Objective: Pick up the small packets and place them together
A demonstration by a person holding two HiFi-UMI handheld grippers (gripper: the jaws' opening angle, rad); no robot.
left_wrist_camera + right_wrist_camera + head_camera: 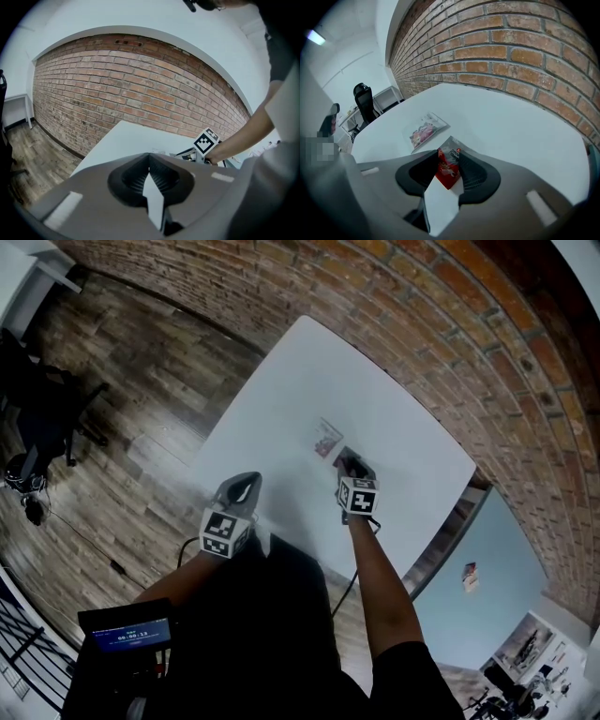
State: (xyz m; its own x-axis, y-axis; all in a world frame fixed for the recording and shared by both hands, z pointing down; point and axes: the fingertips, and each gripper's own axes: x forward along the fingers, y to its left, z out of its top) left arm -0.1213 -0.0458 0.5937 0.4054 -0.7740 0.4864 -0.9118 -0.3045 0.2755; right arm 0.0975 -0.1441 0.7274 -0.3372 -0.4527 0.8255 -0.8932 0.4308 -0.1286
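Red packet (446, 169) in right gripper (450, 153), plain only in gripper view

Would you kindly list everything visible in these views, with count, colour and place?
table: 1, white, centre of head view
clear packet: 1, pinkish contents, flat on table
red packet: 1, red, gripped above table
brick wall: 1, red-brown, behind table
floor: 1, brown wood, around table
office chair: 1, black, far left on floor
left hand-held gripper: 1, grey, shut, empty
right hand-held gripper: 1, grey, shut on red packet
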